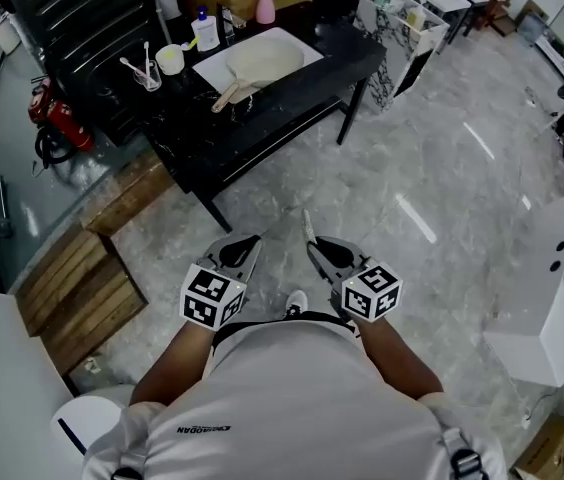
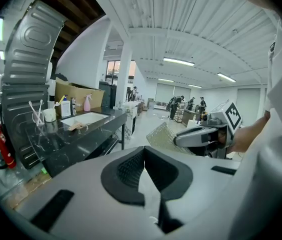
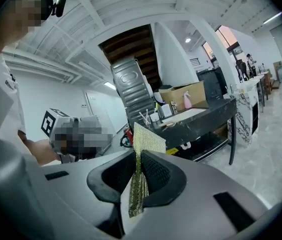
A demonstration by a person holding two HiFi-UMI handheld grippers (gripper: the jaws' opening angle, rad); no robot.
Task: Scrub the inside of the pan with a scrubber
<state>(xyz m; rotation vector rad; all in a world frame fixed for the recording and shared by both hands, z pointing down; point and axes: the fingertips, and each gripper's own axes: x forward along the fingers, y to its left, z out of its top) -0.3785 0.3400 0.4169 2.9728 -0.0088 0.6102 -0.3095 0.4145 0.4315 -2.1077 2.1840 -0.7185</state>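
A cream pan with a wooden handle lies in a white tray on the black table, far ahead of me. Both grippers are held close to the person's body, well short of the table. My right gripper is shut on a thin, shiny mesh scrubber that sticks up past its tips. My left gripper is shut with nothing in it. In the left gripper view the right gripper and the scrubber show beside it, and the tray shows on the table.
On the table stand a pink spray bottle, a white bottle, a cup and a glass with brushes. Red fire extinguishers and wooden pallets are at the left. A white box is at the right, on a marble floor.
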